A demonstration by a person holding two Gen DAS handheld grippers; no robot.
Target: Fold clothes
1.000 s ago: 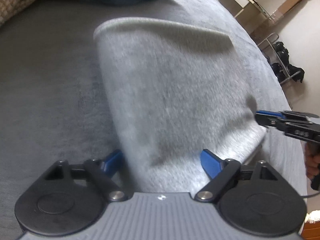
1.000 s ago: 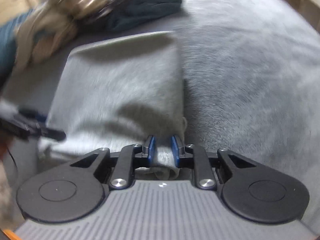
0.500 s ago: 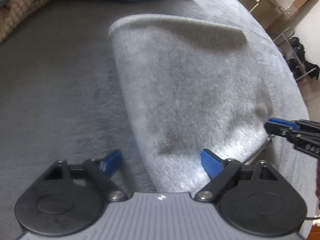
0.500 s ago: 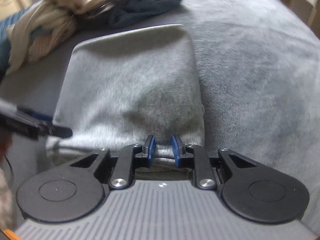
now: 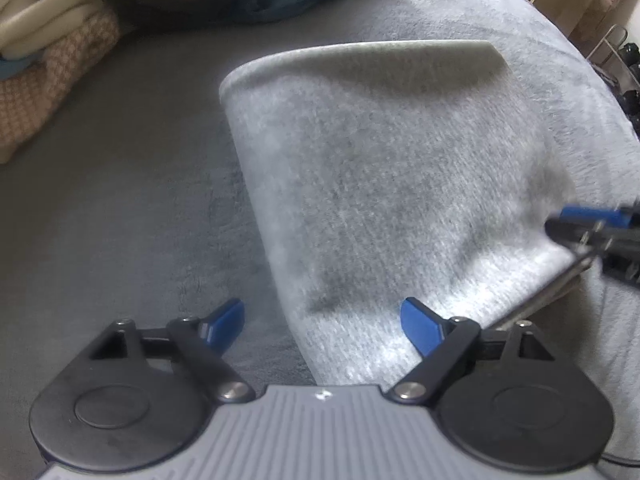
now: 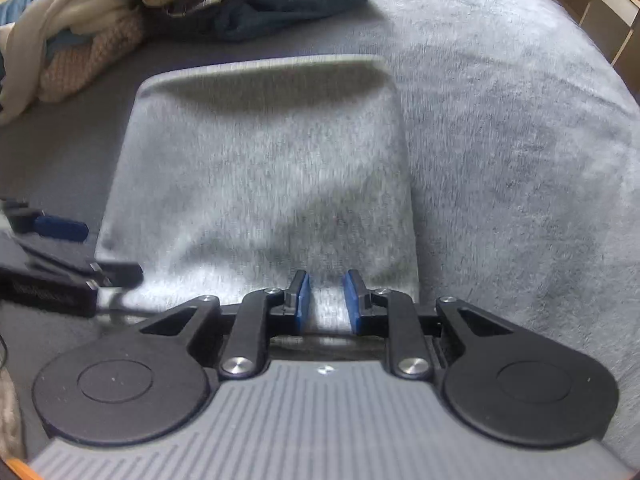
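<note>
Holding the near edge of the folded grey garment (image 6: 260, 184), my right gripper (image 6: 326, 300) has its fingers clamped on the cloth. My left gripper (image 5: 324, 322) has fingers wide apart over the garment's near left corner, gripping nothing. The garment lies on the grey blanket (image 6: 520, 140), with a clothes pile (image 6: 160, 8) far left.

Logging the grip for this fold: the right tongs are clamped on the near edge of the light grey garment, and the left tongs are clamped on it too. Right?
Not quite. The right tongs do pinch the near edge of the light grey garment, but the left tongs stand wide open, pads apart and gripping nothing, as the left wrist view shows.
</note>
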